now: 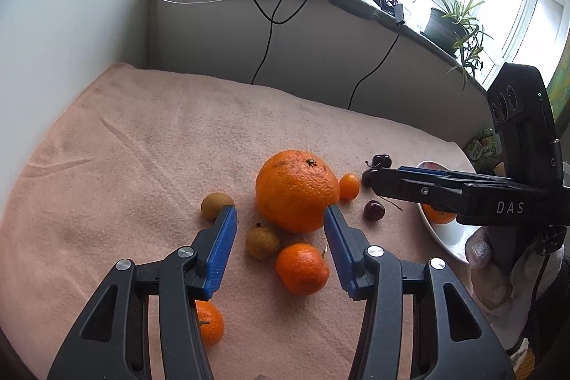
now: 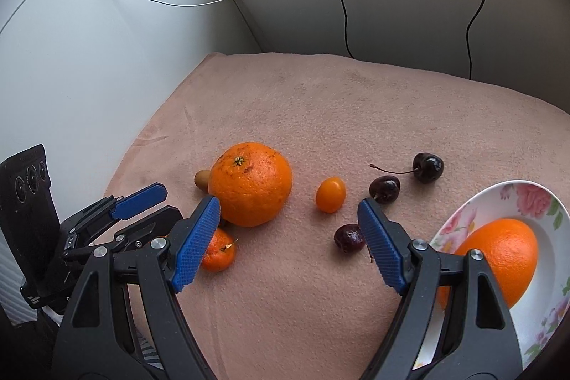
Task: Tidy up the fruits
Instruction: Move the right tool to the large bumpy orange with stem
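Orange, pebbly-skinned large orange (image 1: 296,190) — dark stem scar, perhaps scuffed — between the spread, empty left tool (image 1: 280,214).

Legible text, one item: the white capitals "DAS" on the black side of the right gripper (image 1: 370,180), where its body reaches in from the right edge of the left wrist view. A single pale letter, possibly "G", stands on the black housing above it but is cut short and uncertain. No other lettering can be made out in either view.
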Demonstrator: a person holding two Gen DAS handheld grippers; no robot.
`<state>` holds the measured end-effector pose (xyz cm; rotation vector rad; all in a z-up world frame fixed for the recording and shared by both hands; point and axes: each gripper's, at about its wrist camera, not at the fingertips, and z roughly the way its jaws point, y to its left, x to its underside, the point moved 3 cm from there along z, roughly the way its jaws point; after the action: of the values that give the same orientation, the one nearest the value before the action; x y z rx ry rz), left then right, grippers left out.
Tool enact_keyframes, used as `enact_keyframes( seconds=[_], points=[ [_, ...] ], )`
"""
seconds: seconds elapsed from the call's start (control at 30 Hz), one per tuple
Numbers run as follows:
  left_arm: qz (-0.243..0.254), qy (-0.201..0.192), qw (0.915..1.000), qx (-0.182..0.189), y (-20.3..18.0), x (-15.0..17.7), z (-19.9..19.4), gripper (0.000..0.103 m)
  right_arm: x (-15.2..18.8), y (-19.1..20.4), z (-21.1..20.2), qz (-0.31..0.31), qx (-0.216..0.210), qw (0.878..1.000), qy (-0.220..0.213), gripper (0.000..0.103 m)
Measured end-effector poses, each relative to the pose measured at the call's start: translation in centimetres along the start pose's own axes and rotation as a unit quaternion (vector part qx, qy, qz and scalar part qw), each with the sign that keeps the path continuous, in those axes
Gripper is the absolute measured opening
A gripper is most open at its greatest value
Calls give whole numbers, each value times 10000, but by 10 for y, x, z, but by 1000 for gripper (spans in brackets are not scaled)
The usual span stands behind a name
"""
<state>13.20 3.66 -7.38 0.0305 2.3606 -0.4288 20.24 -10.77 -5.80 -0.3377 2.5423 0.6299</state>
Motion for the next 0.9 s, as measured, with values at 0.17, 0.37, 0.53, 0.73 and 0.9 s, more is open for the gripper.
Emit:
enact_keyframes(
  seconds=[0.17, 0.37, 0.53, 0.73, 0.9],
  points=[
    [-31, 61, 10000, 49, 1, -2, 7, 50, -4, 2, 11, 79, -166, 9998, 111, 82],
    [133, 187, 9997, 96, -4, -3, 18, 50, -12, 0, 23, 281, -392, 9985, 262, 82],
    [162, 276, 9994, 121, -6, -5, 26, 58, -17, 2, 34, 427, -557, 9968, 391, 82],
    [216, 397, 9988, 181, -8, -8, 35, 63, -19, -1, 47, 680, -831, 9922, 629, 82],
    [195, 514, 9982, 255, -9, -9, 44, 63, -17, 2, 58, 714, -883, 9906, 761, 82]
  ],
)
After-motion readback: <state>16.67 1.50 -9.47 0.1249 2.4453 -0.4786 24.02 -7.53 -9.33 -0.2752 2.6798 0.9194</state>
